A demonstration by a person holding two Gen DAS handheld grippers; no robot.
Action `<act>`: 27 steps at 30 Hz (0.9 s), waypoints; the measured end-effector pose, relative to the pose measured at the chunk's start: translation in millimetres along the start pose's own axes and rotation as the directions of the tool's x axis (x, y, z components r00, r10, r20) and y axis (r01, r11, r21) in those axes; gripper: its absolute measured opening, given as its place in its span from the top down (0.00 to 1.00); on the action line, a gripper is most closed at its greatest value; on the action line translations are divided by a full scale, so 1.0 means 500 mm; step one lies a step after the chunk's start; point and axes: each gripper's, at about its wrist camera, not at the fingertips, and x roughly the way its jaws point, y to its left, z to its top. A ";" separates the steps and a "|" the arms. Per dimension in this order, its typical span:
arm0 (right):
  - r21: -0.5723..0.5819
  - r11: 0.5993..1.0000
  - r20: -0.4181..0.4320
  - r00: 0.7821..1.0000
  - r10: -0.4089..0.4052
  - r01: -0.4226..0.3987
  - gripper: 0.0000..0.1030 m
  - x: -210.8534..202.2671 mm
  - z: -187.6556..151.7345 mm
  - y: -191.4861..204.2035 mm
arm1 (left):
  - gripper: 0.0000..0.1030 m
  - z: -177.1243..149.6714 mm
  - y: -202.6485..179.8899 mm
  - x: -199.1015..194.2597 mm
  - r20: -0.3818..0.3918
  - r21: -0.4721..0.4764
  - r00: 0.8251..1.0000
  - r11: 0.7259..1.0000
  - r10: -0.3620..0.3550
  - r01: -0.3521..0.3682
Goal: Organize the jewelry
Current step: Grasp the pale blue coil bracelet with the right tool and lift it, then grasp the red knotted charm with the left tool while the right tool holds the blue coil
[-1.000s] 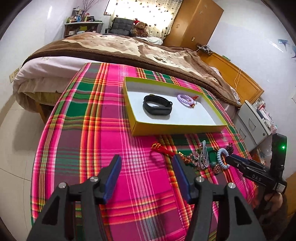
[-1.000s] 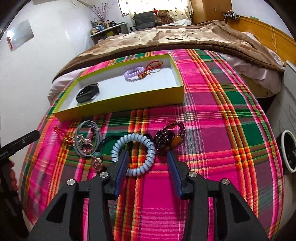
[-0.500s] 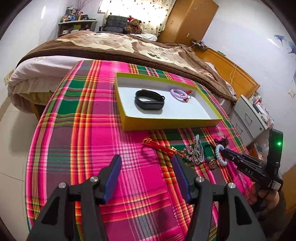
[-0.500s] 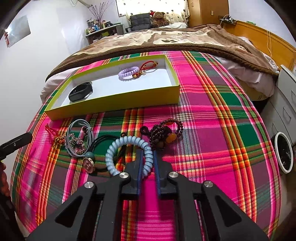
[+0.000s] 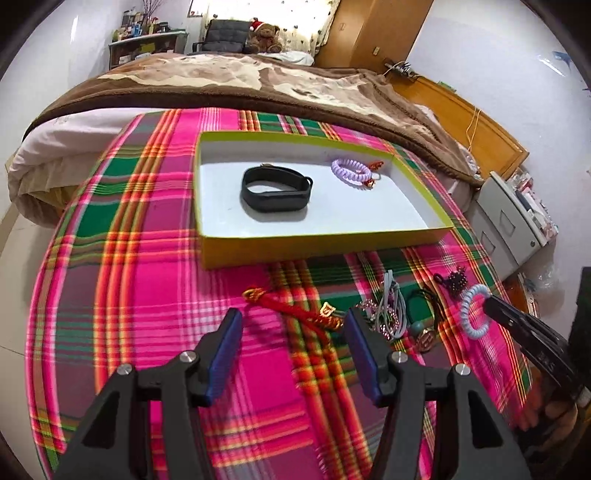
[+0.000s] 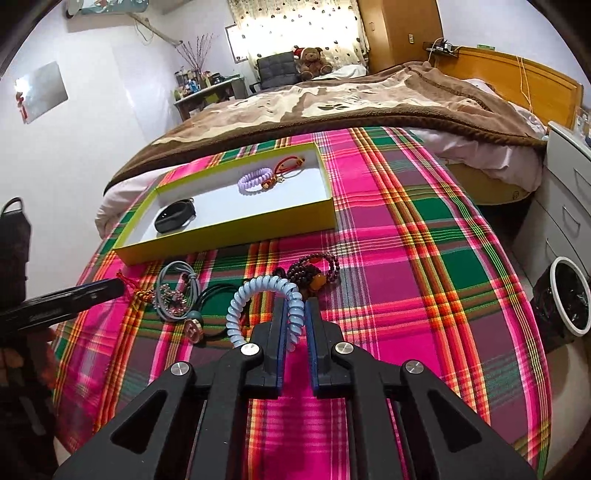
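Observation:
My right gripper [image 6: 296,308] is shut on a pale blue spiral bracelet [image 6: 255,291] and holds it lifted off the plaid cloth; the bracelet also shows in the left wrist view [image 5: 476,312]. A yellow-rimmed tray [image 5: 321,245] holds a black band [image 5: 275,194] and a lilac spiral bracelet [image 5: 351,173]. On the cloth lie a red knotted cord [image 5: 291,310], a grey cord bracelet [image 5: 391,310], a pendant on a black cord [image 5: 424,338] and a dark bead bracelet [image 6: 314,267]. My left gripper [image 5: 291,321] is open and empty above the red cord.
The table with the plaid cloth [image 6: 424,258] stands against a bed with a brown blanket [image 6: 369,99]. White drawers [image 6: 569,184] and a waste bin [image 6: 569,295] stand to the right. A wardrobe [image 5: 373,33] is at the back.
My right gripper closed on the pale blue spiral bracelet and raised it off the cloth. My left gripper moved forward toward the red cord, still open.

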 end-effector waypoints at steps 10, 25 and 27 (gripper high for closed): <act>-0.027 0.999 0.010 0.999 0.037 -0.037 0.91 0.004 0.002 0.010 | 0.43 -0.011 -0.045 0.030 0.003 0.071 0.980 0.977 0.201 -0.201; -0.044 0.996 0.018 0.997 0.076 -0.075 0.91 0.007 0.005 0.022 | 0.89 -0.038 -0.012 -0.016 0.001 0.100 0.975 0.970 0.221 -0.220; -0.047 0.996 0.019 0.997 0.081 -0.080 0.91 0.005 0.004 0.026 | 0.89 -0.037 -0.019 -0.018 0.016 0.126 0.969 0.961 0.247 -0.247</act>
